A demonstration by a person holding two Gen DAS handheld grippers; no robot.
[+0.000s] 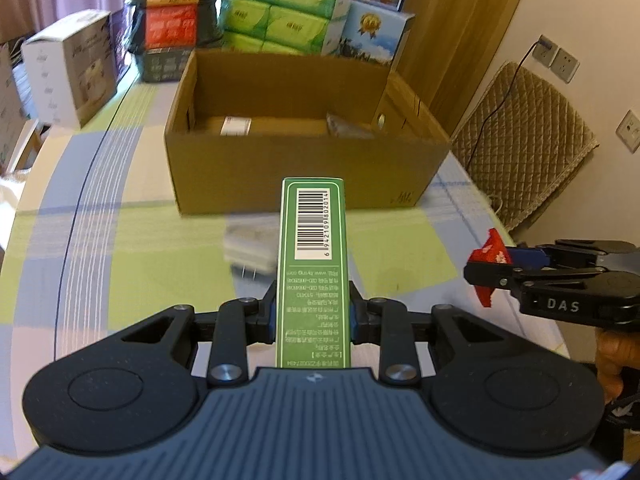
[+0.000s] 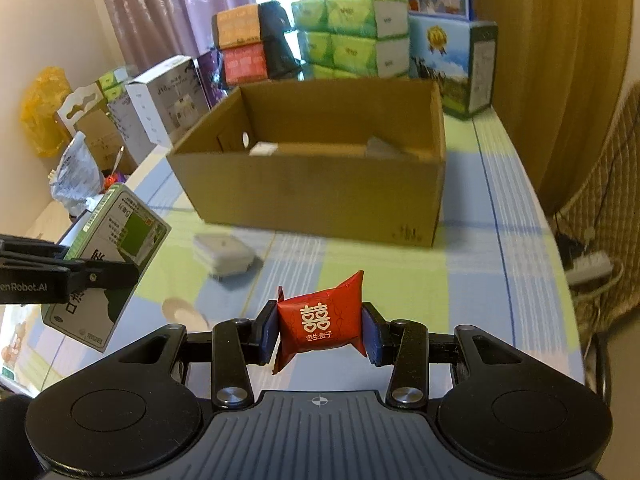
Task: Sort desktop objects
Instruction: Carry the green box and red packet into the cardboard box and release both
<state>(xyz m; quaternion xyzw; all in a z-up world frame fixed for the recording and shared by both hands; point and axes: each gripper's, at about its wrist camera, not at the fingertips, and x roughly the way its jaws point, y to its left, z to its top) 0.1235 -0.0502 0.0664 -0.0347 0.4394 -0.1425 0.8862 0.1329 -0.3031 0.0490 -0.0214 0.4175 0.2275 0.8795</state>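
The white charger (image 2: 225, 255) and the cardboard box's (image 1: 304, 168) contents are motion-blurred.

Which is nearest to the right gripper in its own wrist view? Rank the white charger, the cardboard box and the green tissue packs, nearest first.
1. White charger: on the tablecloth, ahead and left of the right gripper, which is shut on a red candy.
2. Cardboard box: straight ahead, mid-table, open top.
3. Green tissue packs: stacked behind the box at the table's far end.
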